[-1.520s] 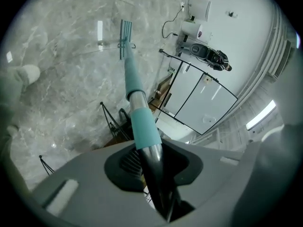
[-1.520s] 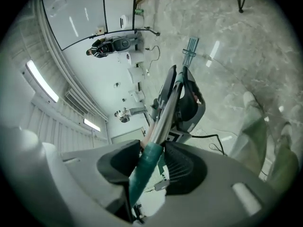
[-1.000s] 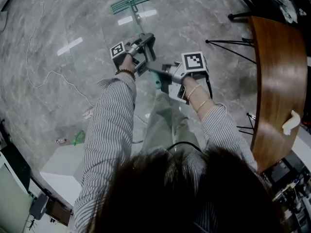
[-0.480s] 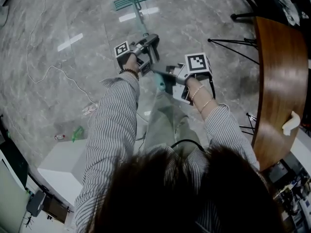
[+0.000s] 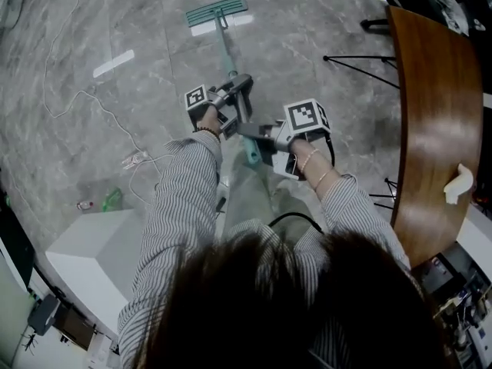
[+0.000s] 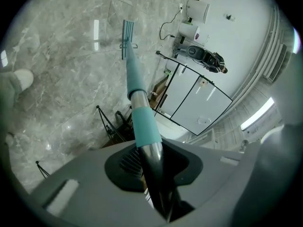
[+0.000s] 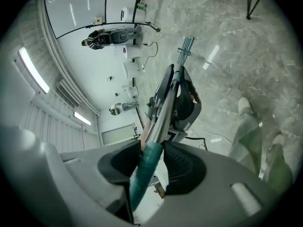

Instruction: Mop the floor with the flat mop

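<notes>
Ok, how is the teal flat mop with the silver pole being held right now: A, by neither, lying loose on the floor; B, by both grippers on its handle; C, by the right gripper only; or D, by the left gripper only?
B: the left gripper and the right gripper each have their jaws shut on the teal and silver mop handle, while the teal flat mop head rests on the grey marble floor.

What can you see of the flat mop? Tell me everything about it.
The flat mop has a thin, rectangular teal head lying flat on the grey marble-look floor, ahead of the person. A long slim handle, teal with shiny metal sections and a teal end grip, slants back from the middle of the head. The left gripper is shut on the handle lower down, and the right gripper is shut on it near the teal end.
</notes>
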A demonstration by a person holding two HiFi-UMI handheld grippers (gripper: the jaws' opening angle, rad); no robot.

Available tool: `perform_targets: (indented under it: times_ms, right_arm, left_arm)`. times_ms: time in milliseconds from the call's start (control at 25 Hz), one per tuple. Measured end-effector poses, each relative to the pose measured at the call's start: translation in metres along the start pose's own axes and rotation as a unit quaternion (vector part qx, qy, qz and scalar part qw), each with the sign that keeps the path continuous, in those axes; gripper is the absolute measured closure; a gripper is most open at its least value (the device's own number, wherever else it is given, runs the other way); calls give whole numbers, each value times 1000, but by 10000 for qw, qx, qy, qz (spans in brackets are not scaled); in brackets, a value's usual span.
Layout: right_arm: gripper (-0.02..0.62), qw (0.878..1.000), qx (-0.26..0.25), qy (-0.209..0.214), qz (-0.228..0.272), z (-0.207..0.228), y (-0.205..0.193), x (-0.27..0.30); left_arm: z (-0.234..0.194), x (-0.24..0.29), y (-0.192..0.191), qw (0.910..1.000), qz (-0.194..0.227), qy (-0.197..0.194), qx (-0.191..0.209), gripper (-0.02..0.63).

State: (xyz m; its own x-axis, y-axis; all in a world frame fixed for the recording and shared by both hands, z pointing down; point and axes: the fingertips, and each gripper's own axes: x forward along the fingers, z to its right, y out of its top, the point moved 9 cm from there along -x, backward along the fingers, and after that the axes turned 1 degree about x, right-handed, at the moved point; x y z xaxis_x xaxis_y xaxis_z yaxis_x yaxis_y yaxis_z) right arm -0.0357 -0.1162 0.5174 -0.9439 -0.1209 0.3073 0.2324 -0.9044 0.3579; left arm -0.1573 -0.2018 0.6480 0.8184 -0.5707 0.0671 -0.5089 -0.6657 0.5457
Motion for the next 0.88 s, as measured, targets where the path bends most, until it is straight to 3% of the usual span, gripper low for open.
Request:
perform_targets:
  times_ms: [440, 680, 880]
  right_arm:
    - [440, 9997, 141, 123, -152, 87, -177, -119]
    - [437, 9998, 102, 92, -139, 124, -251, -169]
    - [434, 9994, 76, 163, -282, 150, -302, -197]
  left_arm:
    - [-119, -61, -201, 9936, 677, -832, -366, 524]
    - [-163, -81, -285, 9933, 632, -864, -424, 537]
    - [-192, -99, -340, 9961, 542, -648, -255, 531]
